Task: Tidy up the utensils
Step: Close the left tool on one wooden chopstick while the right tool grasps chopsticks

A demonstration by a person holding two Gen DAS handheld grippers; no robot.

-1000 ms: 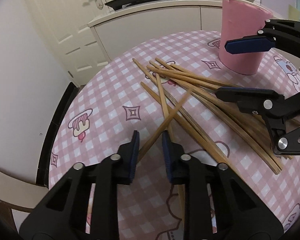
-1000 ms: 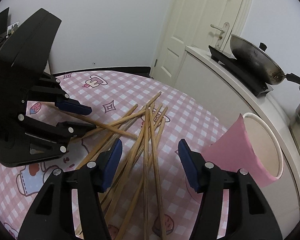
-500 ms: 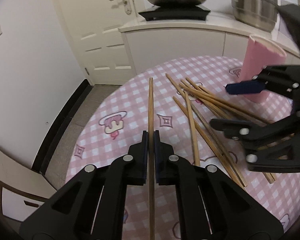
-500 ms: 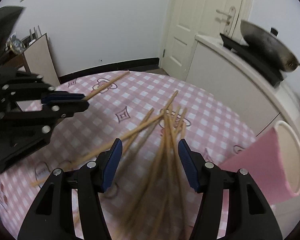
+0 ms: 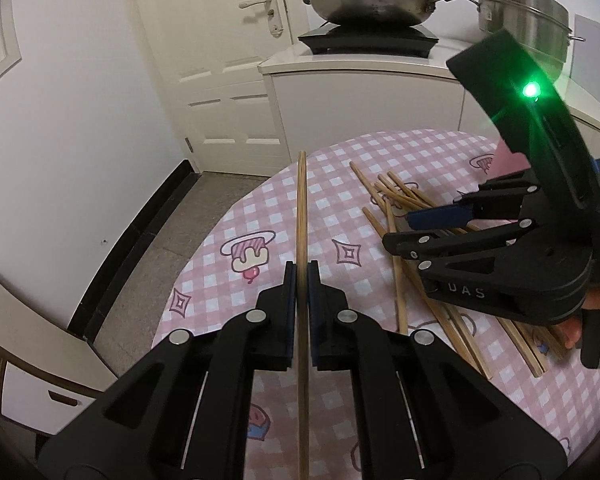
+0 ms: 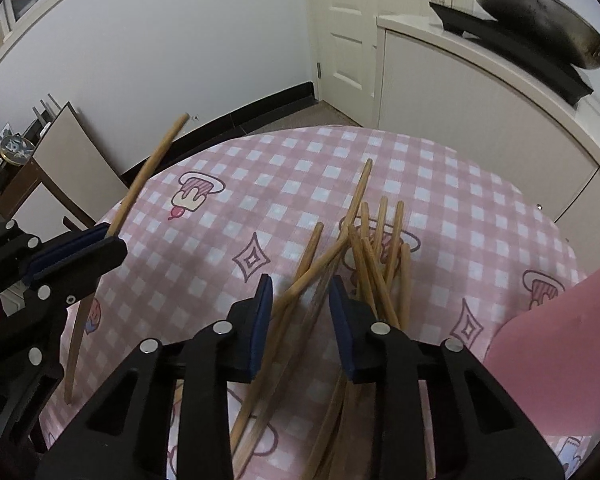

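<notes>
My left gripper (image 5: 301, 276) is shut on one wooden chopstick (image 5: 302, 220) and holds it above the pink checked tablecloth (image 5: 332, 184). The right wrist view shows that gripper (image 6: 76, 248) at the left, the chopstick (image 6: 152, 164) slanting up out of it. Several loose chopsticks (image 6: 374, 248) lie in a heap on the table. My right gripper (image 6: 300, 284) hangs low over the heap with its jaws closing. Two sticks run between the pads, which do not press on them. It shows in the left wrist view (image 5: 416, 228). A pink cup (image 6: 548, 352) stands at the right.
Behind the table runs a white counter (image 5: 360, 68) with a wok (image 5: 368, 4) on a black cooker and a steel pot (image 5: 520, 12). A white door (image 5: 228, 60) is beyond. The round table's edge drops off at the left, where a brown-and-white panel (image 5: 32, 364) leans.
The left gripper shut on one chopstick and raised it off the table. The right gripper moved over the heap, tilted, and its jaws narrowed.
</notes>
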